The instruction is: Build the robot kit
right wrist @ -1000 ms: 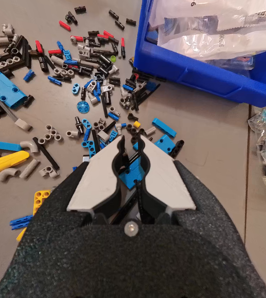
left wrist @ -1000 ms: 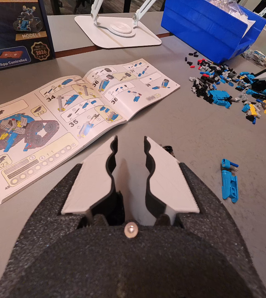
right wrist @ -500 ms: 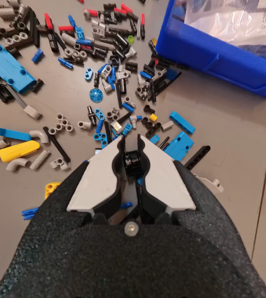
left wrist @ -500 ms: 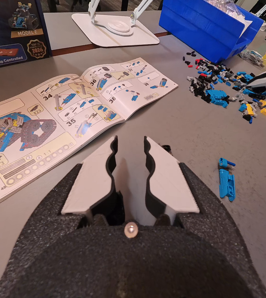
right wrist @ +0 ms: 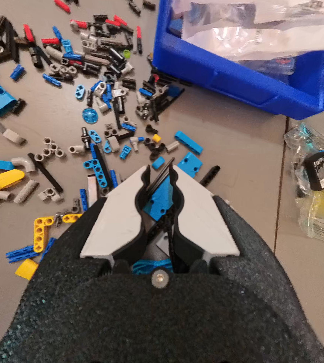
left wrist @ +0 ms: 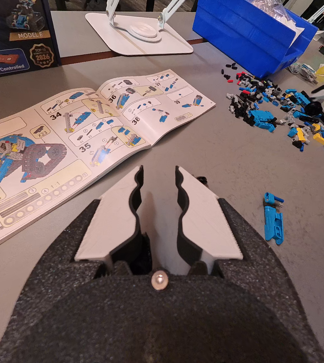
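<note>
Left fingers: my left gripper [left wrist: 159, 170] has its white, black-lined fingers spread, with nothing between them. It hangs over bare grey tabletop [left wrist: 225, 167].
Nearest to left tips: a small black plastic piece [left wrist: 201, 179] lies just beyond my right-hand fingertip, half hidden by it.
Right of left gripper: a small built-up light-blue brick assembly [left wrist: 273, 218] lies flat and alone. Its long axis runs roughly away from me, and its pegged end is the far one.
Ahead-left: an open paper instruction booklet [left wrist: 98, 127] lies flat, its near corner close to my left fingertip.
Right fingers: my right gripper [right wrist: 159, 169] is nearly closed and pinches a thin black round plastic disc [right wrist: 160, 176], seen edge-on and tilted between the tips.
Under right fingers: a flat light-blue plate with holes [right wrist: 160, 198] lies on the table below the gap. I cannot tell whether it touches the disc.
Which hand is nearer: the right one is over the scatter of small black, blue, grey, red and yellow building pieces [right wrist: 102, 64]; the left is well apart from it.
Beyond the scatter: a deep-blue plastic bin [right wrist: 225, 74] holds clear bags.
Farthest from left gripper: a white flat stand base [left wrist: 137, 35] and a dark printed cardboard box [left wrist: 15, 39].
</note>
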Motion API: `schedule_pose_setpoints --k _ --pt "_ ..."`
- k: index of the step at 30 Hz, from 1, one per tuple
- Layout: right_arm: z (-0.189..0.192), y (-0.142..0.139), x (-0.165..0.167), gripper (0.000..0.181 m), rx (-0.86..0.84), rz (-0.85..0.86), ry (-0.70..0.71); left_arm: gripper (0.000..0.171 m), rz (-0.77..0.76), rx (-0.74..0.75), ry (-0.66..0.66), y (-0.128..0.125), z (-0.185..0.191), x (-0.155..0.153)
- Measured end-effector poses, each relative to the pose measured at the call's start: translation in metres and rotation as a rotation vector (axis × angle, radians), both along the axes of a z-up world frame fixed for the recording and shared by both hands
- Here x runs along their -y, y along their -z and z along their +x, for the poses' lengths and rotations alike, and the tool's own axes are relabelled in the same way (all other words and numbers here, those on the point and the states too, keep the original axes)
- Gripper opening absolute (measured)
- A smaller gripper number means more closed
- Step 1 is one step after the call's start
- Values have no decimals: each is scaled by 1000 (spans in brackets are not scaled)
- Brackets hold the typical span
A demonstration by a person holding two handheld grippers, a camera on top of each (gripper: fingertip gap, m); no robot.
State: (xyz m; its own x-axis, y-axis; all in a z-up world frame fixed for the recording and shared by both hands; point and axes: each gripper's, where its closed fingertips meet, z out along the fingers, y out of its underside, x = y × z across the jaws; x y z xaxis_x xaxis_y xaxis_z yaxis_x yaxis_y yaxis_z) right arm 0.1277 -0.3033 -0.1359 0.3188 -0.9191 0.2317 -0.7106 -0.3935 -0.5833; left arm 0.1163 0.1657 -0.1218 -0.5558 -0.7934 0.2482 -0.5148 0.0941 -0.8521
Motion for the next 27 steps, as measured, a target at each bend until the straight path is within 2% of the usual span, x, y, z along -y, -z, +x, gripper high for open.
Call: schedule_pose_setpoints --k 4,8,13,15,18,21,23,25,27 --pt "3 4 13 18 0 14 32 32 -3 0 0 0 0 0" --pt "9 17 6 18 -40 107 15 32 -4 -2 1 0 0 0" --pt "13 25 3 17 -63 125 3 32 -3 -6 8 1 -1 1" --pt "14 24 4 7 -60 117 4 32 -1 -6 9 1 -2 2" --pt "18 18 6 7 -19 118 11 32 -3 -9 9 1 -2 1" --pt "16 4 5 7 15 119 4 32 -12 -13 8 1 -1 1" --pt "11 -15 -6 7 46 127 -32 31 -13 -13 6 1 -1 1" --pt "4 -49 -37 7 118 164 -123 31 -6 -10 6 1 -1 1" --pt "-7 -83 -82 7 192 208 -227 31 2 1 3 1 -1 1"
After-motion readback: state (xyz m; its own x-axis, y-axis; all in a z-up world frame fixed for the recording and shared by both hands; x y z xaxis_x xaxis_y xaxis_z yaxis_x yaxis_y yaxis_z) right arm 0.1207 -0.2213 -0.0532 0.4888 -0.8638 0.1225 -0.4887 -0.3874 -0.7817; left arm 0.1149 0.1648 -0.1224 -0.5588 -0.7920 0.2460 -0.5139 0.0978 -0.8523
